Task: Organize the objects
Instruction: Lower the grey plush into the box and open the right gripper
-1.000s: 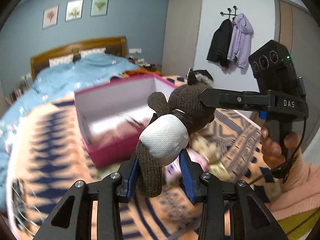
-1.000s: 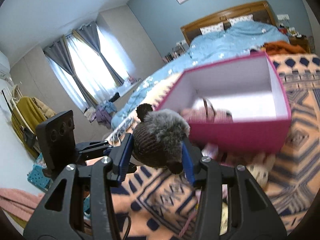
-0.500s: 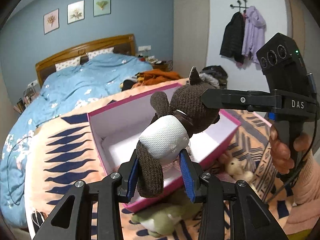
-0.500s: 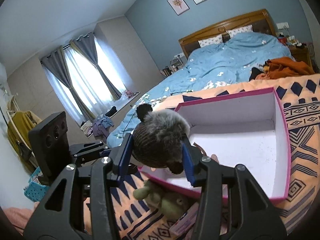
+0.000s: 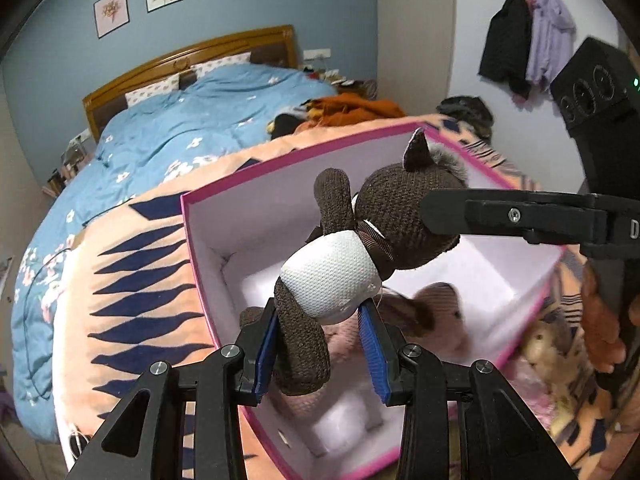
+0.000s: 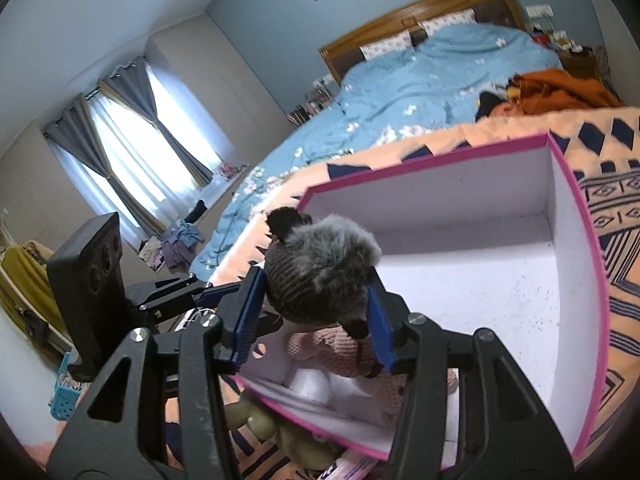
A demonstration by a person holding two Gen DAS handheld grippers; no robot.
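Both tongs carry one brown knitted toy (image 5: 344,280) above my pink box (image 5: 192,248) on the bed's patterned blanket (image 5: 132,280) — left tongs (image 5: 318,354) clamp its leg, right tongs (image 6: 316,316) around its head, jaws opening. Pink plush (image 5: 432,320) lies inside the box.

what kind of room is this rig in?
A lived-in bedroom, most likely: a bed with a wooden headboard and blue floral duvet, jackets on a wall hook, and a curtained window.
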